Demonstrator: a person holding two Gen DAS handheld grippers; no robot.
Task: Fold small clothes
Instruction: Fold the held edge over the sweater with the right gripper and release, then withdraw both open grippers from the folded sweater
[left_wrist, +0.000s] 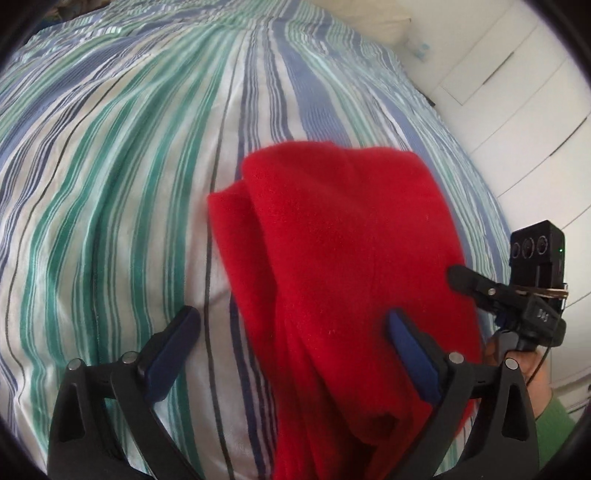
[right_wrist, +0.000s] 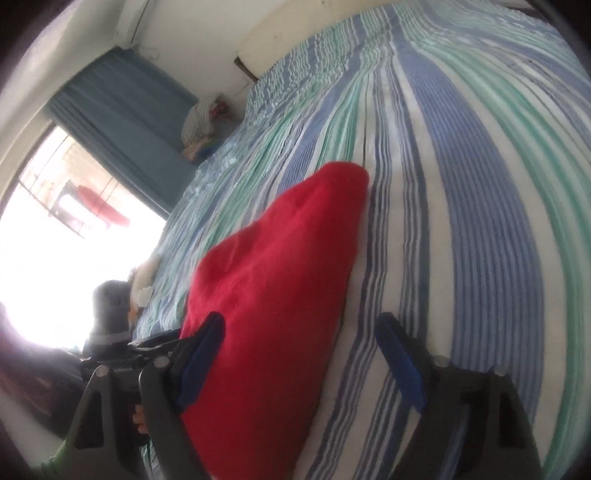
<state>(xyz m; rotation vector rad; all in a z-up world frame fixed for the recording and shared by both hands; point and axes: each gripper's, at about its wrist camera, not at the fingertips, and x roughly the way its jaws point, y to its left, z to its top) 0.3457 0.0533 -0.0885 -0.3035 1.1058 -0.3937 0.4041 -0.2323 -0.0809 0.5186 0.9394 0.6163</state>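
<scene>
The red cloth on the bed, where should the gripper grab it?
Probably at the near edge of the red cloth, where it runs between the open left gripper fingers. Come in low from the near side: the layers bunch there, while the far end lies rounded on the striped sheet.

A red garment (right_wrist: 273, 280) lies bunched on the striped bedsheet (right_wrist: 461, 192) — between the spread fingers of the right gripper (right_wrist: 299, 354), touching its left finger.

Matt fuzzy red garment (left_wrist: 332, 240) on smooth striped cotton sheet (left_wrist: 110, 166)
</scene>
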